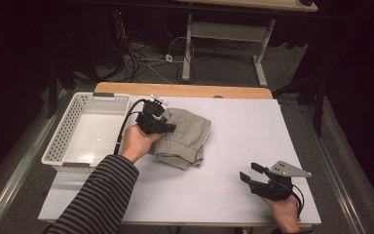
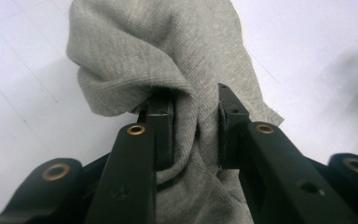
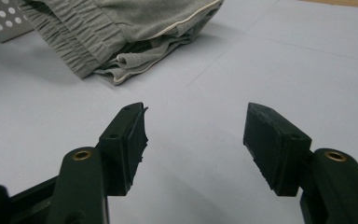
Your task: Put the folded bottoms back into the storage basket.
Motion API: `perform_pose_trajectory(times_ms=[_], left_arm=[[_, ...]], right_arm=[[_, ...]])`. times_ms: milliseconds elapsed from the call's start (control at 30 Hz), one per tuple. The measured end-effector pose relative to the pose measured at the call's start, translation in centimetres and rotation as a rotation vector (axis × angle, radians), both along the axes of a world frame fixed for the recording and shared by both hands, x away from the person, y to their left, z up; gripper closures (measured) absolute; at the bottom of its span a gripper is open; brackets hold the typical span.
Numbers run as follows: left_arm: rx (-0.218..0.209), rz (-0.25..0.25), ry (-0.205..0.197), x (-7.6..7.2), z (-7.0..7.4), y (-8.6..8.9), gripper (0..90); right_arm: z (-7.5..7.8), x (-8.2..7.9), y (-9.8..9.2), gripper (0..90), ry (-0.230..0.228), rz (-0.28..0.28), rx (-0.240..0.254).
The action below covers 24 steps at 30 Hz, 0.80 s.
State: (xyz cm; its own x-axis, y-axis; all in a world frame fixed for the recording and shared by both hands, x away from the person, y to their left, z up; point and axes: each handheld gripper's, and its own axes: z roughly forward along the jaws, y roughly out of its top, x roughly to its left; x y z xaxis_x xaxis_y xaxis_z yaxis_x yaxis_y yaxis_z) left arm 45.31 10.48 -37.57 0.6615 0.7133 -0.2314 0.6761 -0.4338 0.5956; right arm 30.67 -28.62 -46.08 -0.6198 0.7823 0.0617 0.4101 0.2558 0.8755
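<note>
A white-topped bench (image 1: 233,161) with a wooden far edge carries a folded grey garment (image 1: 185,139) near its middle, and a white perforated basket (image 1: 85,129) stands at its left side, just beside the garment.

Lab: dark curtains all round, white table (image 1: 253,141), cables (image 1: 141,58) on floor at 12 o'clock, desk (image 1: 253,6) beyond.
</note>
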Motion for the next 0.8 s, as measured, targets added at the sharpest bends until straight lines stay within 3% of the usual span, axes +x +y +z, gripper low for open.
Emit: perform_pose_trajectory(times_ms=[800], left_arm=[[-0.016, 0.023, -0.016, -0.7, 1.5, 1.8, 70.5]], right_arm=[[0.0, 0.1, -0.1, 39.9, 0.002, 0.001, 0.001]])
